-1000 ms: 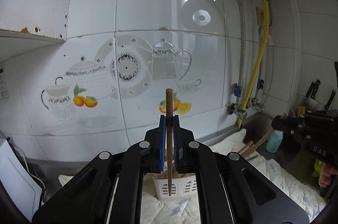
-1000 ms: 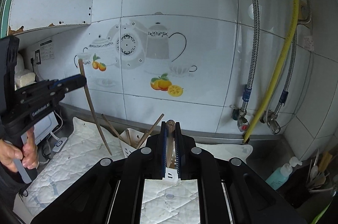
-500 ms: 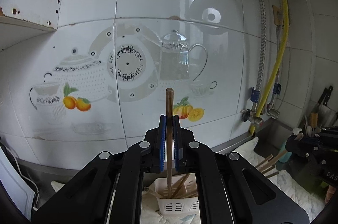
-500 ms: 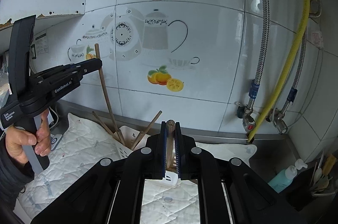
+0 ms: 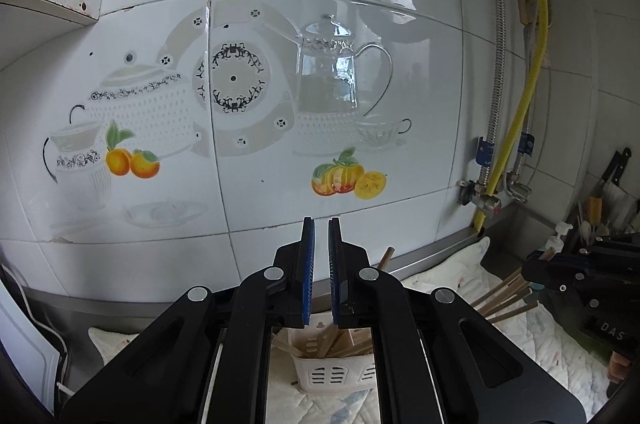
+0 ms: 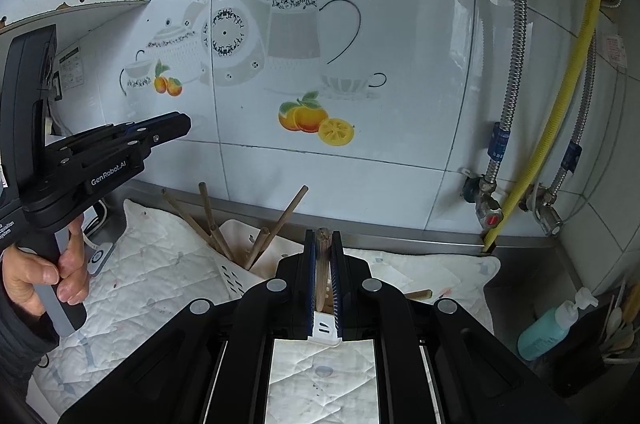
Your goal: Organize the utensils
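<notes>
My left gripper (image 5: 320,224) is open a little and empty, held above a white slotted utensil holder (image 5: 336,374) with several wooden chopsticks in it. The holder (image 6: 236,276) and its chopsticks (image 6: 276,228) also show in the right wrist view, where the left gripper (image 6: 176,126) hovers up and left of them. My right gripper (image 6: 322,236) is shut on a wooden chopstick (image 6: 321,264), held upright near the holder's right side. More chopsticks (image 5: 504,298) show by the right gripper (image 5: 560,264) in the left wrist view.
A white quilted mat (image 6: 152,276) covers the counter below a tiled wall. A yellow hose (image 6: 560,104) and metal pipes with valves run down at the right. A teal soap bottle (image 6: 556,328) and a dark utensil tub (image 6: 612,320) stand at the far right.
My left gripper has opened and let its chopstick drop into the holder. Both views have drawn closer to the wall and holder. My right gripper still grips its chopstick.
</notes>
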`<state>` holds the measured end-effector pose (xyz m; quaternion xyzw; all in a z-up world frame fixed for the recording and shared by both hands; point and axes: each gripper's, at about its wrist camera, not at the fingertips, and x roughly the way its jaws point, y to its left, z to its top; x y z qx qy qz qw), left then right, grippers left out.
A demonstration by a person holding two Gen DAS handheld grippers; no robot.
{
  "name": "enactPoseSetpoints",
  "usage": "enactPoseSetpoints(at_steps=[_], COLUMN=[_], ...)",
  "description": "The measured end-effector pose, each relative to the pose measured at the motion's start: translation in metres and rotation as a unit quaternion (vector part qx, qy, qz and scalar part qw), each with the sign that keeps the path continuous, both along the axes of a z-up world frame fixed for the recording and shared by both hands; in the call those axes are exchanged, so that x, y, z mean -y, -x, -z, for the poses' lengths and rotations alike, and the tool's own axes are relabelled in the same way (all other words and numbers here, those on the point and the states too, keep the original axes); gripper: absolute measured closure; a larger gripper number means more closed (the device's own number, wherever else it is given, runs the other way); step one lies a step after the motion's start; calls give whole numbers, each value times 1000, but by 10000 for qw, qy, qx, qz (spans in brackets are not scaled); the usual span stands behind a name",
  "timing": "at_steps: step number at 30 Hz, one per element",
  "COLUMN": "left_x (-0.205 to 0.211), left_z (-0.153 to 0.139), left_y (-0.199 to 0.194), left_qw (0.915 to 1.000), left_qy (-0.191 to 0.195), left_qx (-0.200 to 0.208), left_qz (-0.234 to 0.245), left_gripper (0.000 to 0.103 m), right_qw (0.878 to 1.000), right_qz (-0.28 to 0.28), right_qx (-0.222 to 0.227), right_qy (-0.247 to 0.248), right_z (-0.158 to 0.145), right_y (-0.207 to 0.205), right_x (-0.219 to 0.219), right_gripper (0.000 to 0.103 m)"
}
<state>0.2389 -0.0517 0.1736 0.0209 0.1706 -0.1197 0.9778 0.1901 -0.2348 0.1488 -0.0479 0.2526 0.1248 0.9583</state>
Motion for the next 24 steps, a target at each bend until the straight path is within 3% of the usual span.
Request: enactPoseSetpoints(at_steps=[5,19,24], left_x=[1,-4,-7], left_z=[-1,-6,-5], left_y=[6,57,88], left_qw=[10000,9999,9998], left_qy=[-68,-106,-117], left_qx=[38,83,147], left_qz=[20,22,-8], left_gripper=[97,85,69], right_qw=[10000,9995,9991], right_qz=[-7,-33,-42], right_qx=[52,318,417], right_qy=[1,-5,12], right_z=[-3,-14,-9], right_y=[4,51,77], right_x=[-1,-2,-5], right_gripper=[95,80,71])
